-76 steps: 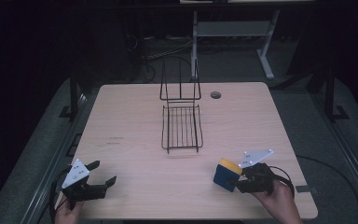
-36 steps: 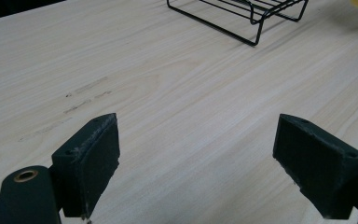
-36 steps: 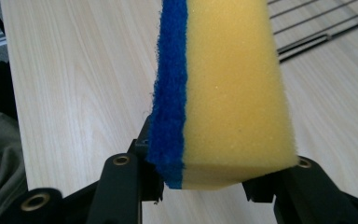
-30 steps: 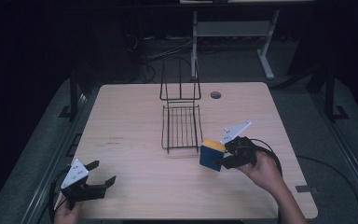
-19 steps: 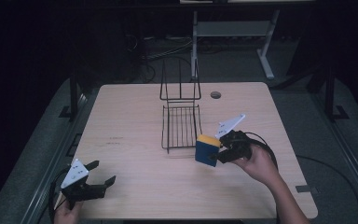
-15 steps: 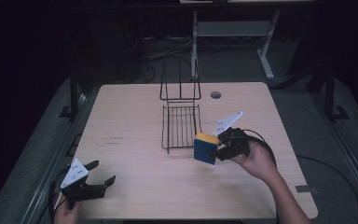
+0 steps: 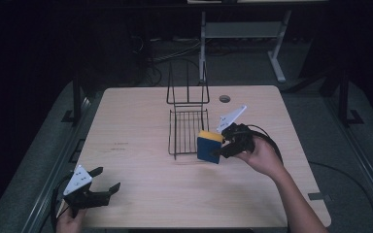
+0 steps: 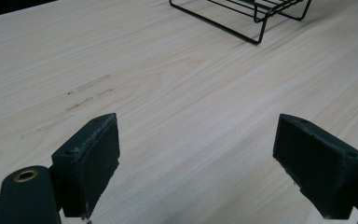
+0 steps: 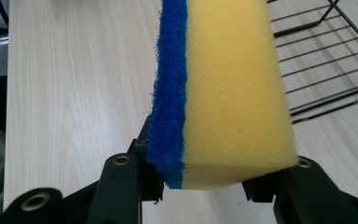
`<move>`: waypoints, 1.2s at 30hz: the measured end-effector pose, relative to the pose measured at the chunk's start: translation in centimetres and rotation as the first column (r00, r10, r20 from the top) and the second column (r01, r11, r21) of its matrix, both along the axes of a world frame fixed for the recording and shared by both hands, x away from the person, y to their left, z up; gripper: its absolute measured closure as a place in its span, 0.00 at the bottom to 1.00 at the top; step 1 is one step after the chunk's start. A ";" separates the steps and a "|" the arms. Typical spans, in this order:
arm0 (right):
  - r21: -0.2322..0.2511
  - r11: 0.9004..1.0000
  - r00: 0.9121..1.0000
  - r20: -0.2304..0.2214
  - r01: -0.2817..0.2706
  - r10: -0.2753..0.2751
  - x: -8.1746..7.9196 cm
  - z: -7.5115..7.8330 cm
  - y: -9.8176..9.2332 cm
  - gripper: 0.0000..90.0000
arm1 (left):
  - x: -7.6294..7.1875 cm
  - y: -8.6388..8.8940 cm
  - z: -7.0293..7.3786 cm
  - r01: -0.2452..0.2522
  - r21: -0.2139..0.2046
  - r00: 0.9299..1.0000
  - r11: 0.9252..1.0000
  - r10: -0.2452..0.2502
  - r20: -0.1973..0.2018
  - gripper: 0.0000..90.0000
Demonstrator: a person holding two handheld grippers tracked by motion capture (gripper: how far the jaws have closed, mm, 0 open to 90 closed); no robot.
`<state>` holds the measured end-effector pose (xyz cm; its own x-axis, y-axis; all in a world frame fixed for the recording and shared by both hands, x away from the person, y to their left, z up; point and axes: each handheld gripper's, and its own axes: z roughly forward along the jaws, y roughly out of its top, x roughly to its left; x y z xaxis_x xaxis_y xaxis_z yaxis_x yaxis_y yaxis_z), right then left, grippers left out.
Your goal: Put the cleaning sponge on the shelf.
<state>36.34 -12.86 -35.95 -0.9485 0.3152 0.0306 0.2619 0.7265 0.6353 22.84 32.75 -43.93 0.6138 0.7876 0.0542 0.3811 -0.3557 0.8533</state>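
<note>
A yellow sponge with a blue scouring face (image 7: 208, 145) (image 9: 223, 88) hangs above the table, and my right gripper (image 7: 218, 148) (image 9: 214, 179) is shut on it. It sits just off the right edge of the black wire rack (image 7: 187, 128) (image 9: 321, 60), whose bars lie to the right of the sponge in the right gripper view. My left gripper (image 7: 108, 180) (image 8: 196, 158) rests at the table's near left corner, open, with only bare wood between its black pads (image 8: 93, 158).
The light wooden table (image 7: 141, 121) has a round cable hole (image 7: 225, 98) at its far edge behind the rack. A corner of the rack (image 8: 256, 14) shows far off in the left gripper view. Dark floor and a white desk frame (image 7: 243, 34) lie beyond.
My right gripper has carried the sponge from the near right of the table up and leftward to the rack's right edge. The left gripper has stayed put.
</note>
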 end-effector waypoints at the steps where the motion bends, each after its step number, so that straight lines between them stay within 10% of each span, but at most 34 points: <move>1: 0.006 1.000 1.000 -0.006 -0.004 0.004 0.2 0.0 0.1 0.63 | 0.0 0.0 0.0 -0.001 -0.002 1.000 1.000 0.001 0.000 0.16; 36: -0.007 0.998 0.997 -0.019 -0.069 0.069 6.8 -0.3 2.9 0.63 | 0.1 0.2 0.0 -0.003 -0.010 1.000 1.000 0.003 -0.002 0.16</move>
<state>43.19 -10.00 -36.27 -0.9672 0.2497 0.0463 0.2230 0.7477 0.6255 22.90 32.90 -43.97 0.6112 0.7902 0.0451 0.3844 -0.3461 0.8558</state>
